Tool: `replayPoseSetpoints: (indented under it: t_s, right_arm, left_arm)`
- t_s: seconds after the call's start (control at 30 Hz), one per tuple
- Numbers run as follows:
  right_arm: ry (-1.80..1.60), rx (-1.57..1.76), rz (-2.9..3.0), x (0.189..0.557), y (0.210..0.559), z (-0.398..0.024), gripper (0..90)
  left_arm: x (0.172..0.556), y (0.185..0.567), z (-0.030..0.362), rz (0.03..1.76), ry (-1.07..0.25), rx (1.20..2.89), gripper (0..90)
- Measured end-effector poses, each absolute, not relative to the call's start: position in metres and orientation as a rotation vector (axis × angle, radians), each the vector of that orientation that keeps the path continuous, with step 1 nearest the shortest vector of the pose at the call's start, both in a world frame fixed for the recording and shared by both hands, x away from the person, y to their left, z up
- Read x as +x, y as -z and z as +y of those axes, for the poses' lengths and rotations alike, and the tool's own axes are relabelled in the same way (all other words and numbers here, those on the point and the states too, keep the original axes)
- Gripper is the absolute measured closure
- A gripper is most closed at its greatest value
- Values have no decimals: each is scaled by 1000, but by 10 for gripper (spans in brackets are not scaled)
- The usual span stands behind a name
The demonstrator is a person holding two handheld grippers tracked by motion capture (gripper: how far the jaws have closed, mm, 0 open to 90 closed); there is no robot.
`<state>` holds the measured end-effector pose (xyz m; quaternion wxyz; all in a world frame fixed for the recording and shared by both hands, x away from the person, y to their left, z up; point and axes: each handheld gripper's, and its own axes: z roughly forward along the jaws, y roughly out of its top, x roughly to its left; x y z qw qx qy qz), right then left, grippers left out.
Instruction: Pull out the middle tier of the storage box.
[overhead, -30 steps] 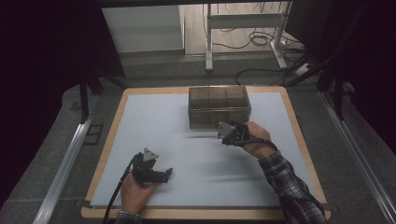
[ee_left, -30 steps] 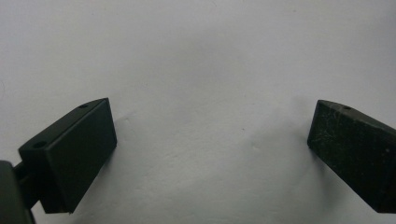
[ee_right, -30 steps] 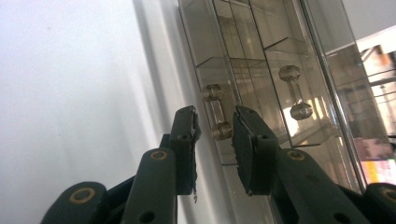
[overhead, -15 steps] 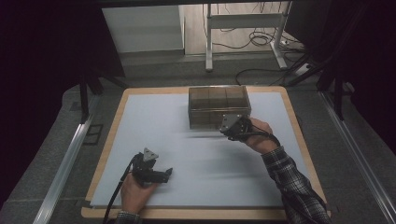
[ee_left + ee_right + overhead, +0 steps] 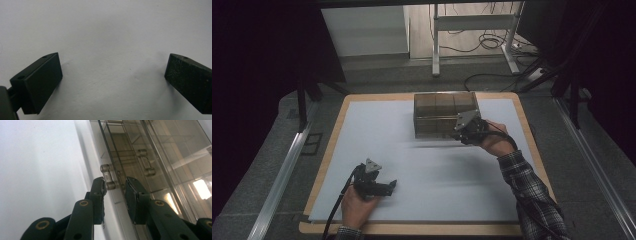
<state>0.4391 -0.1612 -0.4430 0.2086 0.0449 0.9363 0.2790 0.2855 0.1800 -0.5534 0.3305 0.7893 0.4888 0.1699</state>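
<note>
Desk: wooden-edged, covered by a white sheet.

Box: a clear, brown-tinted plastic box stands upright at the far middle of the sheet. Inner dividers show through its walls. In the right gripper view the box carries small clear bar handles; one handle lies at the gripper's tips, and a second handle sits farther along the same face.

Right gripper: held by the right hand at the box's near right corner, touching or just short of its front face. In the right gripper view the right gripper has its jaws partly apart, one on each side of the near handle. The left jaw stands just beside the handle's post; a gap shows between the handle and the right jaw. The jaws are not clamped on it.

Left gripper: held by the left hand low over the near left part of the sheet, well apart from the box. In the left gripper view the left gripper has its jaws spread wide, with bare sheet between them.

A plaid sleeve covers the right forearm.
</note>
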Motion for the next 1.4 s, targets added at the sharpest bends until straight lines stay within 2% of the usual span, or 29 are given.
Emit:
replayPoseSetpoints:
  t_s: [0.67,1.4]
  right_arm:
    - [-738,90,2743,476,447,-184,701]
    - [-690,-26,2893,500,458,-185,838]
  left_arm:
    - [285,553,180,1278,-444,2063,8]
    - [285,553,180,1278,-444,2064,9]
